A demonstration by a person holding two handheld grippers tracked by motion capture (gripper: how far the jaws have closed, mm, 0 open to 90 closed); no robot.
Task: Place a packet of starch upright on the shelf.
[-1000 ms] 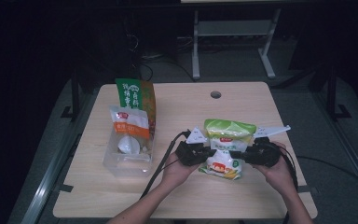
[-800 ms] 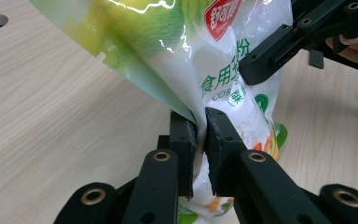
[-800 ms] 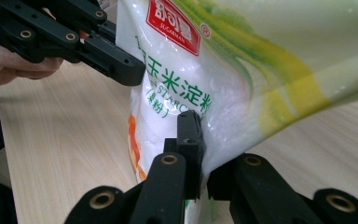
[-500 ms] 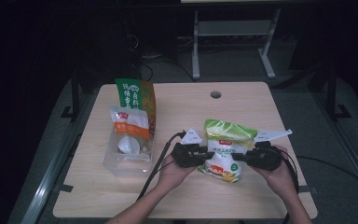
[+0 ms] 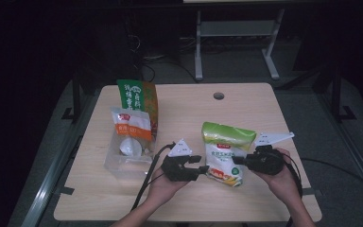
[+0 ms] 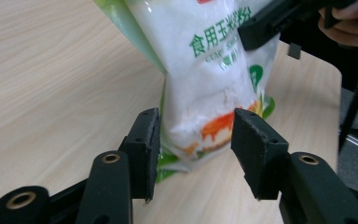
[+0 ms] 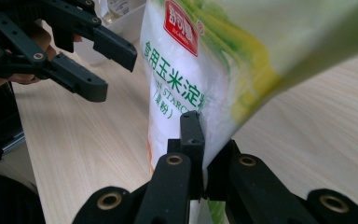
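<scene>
A white and green bag of corn starch [image 5: 227, 151] stands tilted on the wooden table [image 5: 246, 109], right of centre. My right gripper [image 5: 238, 161] is shut on the bag's right edge; in the right gripper view the jaws pinch the film of the bag [image 7: 182, 79] at my right gripper [image 7: 200, 140]. My left gripper [image 5: 203, 168] is open just left of the bag's lower end. In the left gripper view the bag's bottom [image 6: 200, 107] sits just beyond my left gripper [image 6: 196, 140], and I cannot tell whether they touch.
A clear plastic box [image 5: 118, 165] at the left holds a white pouch with an orange label [image 5: 132, 130]. A green and orange bag [image 5: 139, 97] stands behind it. A cable hole [image 5: 219, 96] lies near the far edge. Cables trail off the near edge.
The left gripper has drawn back from the bag toward the near edge. The right gripper keeps its pinch, and the bag now stands more upright.
</scene>
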